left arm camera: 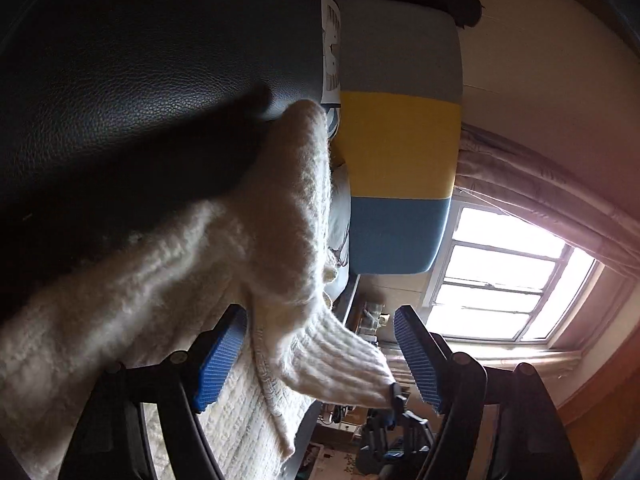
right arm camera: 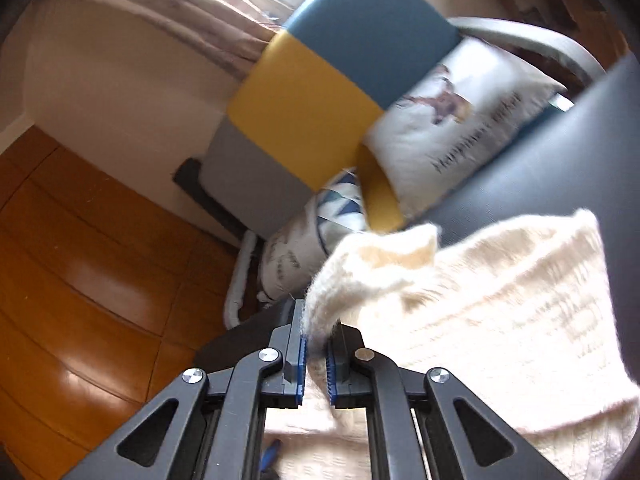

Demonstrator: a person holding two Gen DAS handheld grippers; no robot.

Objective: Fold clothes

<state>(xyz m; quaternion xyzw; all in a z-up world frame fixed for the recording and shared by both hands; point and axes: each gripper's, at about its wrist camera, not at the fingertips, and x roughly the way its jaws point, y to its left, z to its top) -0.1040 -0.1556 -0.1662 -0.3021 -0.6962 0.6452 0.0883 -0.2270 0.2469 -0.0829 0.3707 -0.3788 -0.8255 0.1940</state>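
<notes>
A cream knitted sweater (left arm camera: 168, 280) lies on a dark leather surface (left arm camera: 140, 60). In the left wrist view my left gripper (left arm camera: 316, 360) stands open, blue pads wide apart, with the sweater's ribbed cuff (left arm camera: 344, 364) lying between them, not pinched. The other gripper's black tip touches the cuff's end there. In the right wrist view my right gripper (right arm camera: 316, 360) is shut on a raised fold of the sweater (right arm camera: 480, 300), whose ribbed edge runs down between the blue pads (right arm camera: 303, 364). The rest of the garment spreads rightward over the dark surface (right arm camera: 560, 152).
A chair with blue, yellow and grey panels (right arm camera: 312, 96) stands beyond the surface, with printed cushions (right arm camera: 460, 120) leaning on it. Wooden floor (right arm camera: 80, 260) lies to the left. A bright window (left arm camera: 508, 280) with curtains (left arm camera: 540, 176) is seen from the left wrist.
</notes>
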